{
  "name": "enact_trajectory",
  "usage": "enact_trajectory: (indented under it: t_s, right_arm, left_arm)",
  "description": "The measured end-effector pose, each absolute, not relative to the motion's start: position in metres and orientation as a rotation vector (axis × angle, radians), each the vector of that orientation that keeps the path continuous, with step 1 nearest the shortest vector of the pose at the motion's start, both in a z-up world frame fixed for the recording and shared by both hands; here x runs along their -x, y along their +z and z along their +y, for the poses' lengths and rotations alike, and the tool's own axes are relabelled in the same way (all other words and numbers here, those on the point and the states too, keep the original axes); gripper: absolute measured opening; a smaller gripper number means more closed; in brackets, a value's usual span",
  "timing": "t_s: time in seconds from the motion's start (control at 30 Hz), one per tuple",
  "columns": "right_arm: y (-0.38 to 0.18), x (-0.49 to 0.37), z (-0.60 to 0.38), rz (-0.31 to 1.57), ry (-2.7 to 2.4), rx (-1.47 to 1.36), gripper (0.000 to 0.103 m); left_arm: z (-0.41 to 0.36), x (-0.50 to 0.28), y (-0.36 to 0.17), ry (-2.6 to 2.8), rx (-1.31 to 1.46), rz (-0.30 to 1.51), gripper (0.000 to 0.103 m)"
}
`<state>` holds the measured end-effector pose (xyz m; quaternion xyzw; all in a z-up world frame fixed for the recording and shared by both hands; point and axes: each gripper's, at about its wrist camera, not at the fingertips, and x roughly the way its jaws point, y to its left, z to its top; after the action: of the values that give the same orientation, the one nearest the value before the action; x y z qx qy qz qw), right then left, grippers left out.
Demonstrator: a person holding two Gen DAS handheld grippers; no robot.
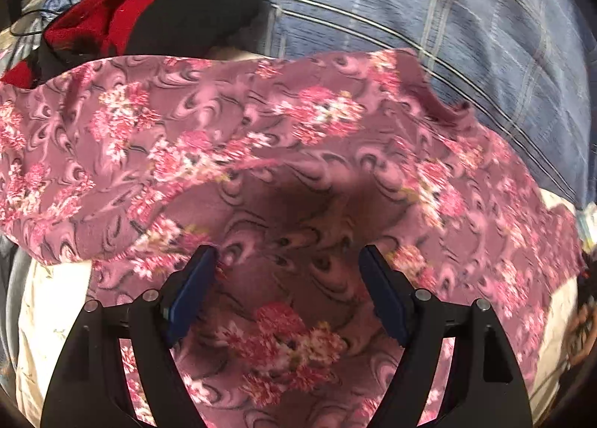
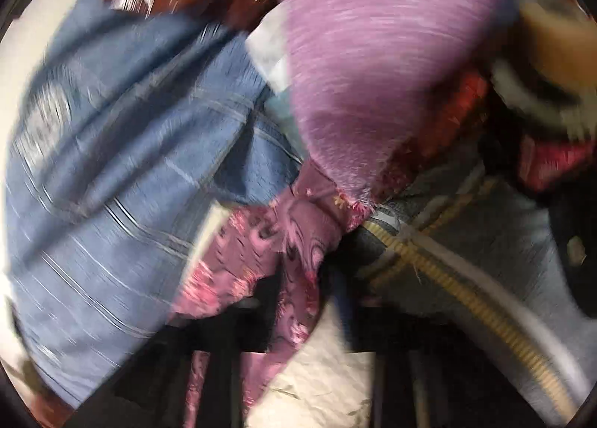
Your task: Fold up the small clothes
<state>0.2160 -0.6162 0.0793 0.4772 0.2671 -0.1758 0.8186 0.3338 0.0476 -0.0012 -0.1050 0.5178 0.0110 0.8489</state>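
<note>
A pink floral garment (image 1: 283,152) lies spread across the middle of the left wrist view. My left gripper (image 1: 287,260) hovers over its near part with jaws wide apart and nothing between them. In the blurred right wrist view the same floral cloth (image 2: 294,226) bunches into a twisted strip that runs down to my right gripper (image 2: 276,320), which looks shut on it. The right fingers are mostly hidden by the cloth and motion blur.
A blue checked cloth (image 1: 429,18) lies behind the floral garment and also shows in the right wrist view (image 2: 112,167). A red and black garment (image 1: 149,14) lies at the back left. A cream sheet (image 1: 48,316) lies underneath. A plain pink cloth (image 2: 373,66) and grey striped fabric (image 2: 466,241) lie nearby.
</note>
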Motion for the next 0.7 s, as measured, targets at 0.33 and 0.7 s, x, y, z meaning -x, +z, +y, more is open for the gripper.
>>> enact_trajectory:
  t_s: [0.33, 0.7]
  right_arm:
    - [0.099, -0.24, -0.593, 0.54, -0.494, -0.806, 0.009]
    - [0.17, -0.222, -0.462, 0.559, -0.345, -0.463, 0.009]
  left_arm:
    - [0.067, -0.296, 0.006, -0.086, 0.293, 1.015, 0.08]
    - [0.052, -0.278, 0.007, -0.161, 0.296, 1.023, 0.08]
